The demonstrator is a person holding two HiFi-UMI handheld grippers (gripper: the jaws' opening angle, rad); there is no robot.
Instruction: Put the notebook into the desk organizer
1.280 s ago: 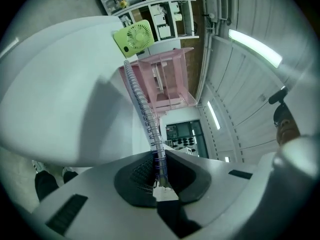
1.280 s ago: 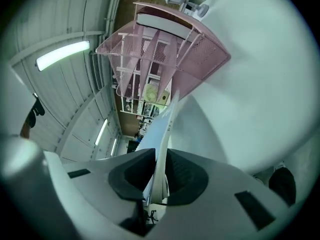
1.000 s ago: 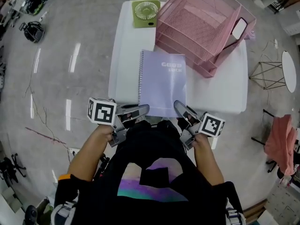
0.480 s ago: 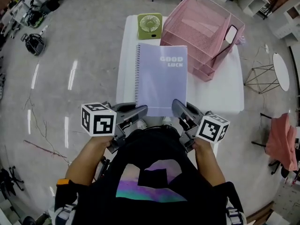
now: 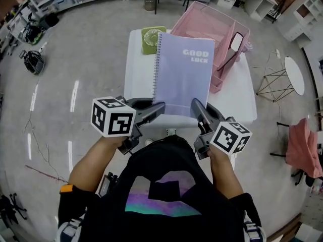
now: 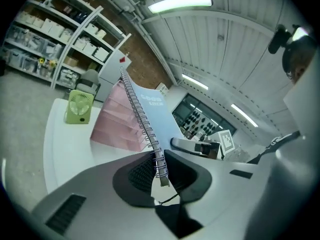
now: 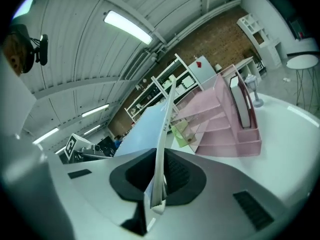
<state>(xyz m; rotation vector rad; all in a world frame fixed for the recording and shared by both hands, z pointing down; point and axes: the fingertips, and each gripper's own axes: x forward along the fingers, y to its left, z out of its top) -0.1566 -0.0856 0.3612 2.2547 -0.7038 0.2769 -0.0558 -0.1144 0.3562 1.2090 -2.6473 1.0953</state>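
Observation:
A lilac spiral notebook (image 5: 184,72) marked "GOOD LUCK" hangs in the air over the white table (image 5: 237,102), with its far edge tilted up. My left gripper (image 5: 160,106) is shut on its near left corner by the spiral (image 6: 150,134). My right gripper (image 5: 194,105) is shut on the near right corner (image 7: 159,149). Behind the notebook, at the table's back right, stands the pink mesh desk organizer (image 5: 222,26), which also shows in the gripper views (image 6: 117,124) (image 7: 225,119). The notebook hides part of its front.
A green desk fan (image 5: 150,37) stands at the table's back left. A black-framed flat item (image 5: 236,42) is upright in the organizer's side slot. On the floor to the right are a round white wire-legged stool (image 5: 295,74) and a pink cloth (image 5: 303,150).
The notebook has come up off the table and moved away from me toward the organizer, tilting upward. Both grippers rose with it, still holding its near corners.

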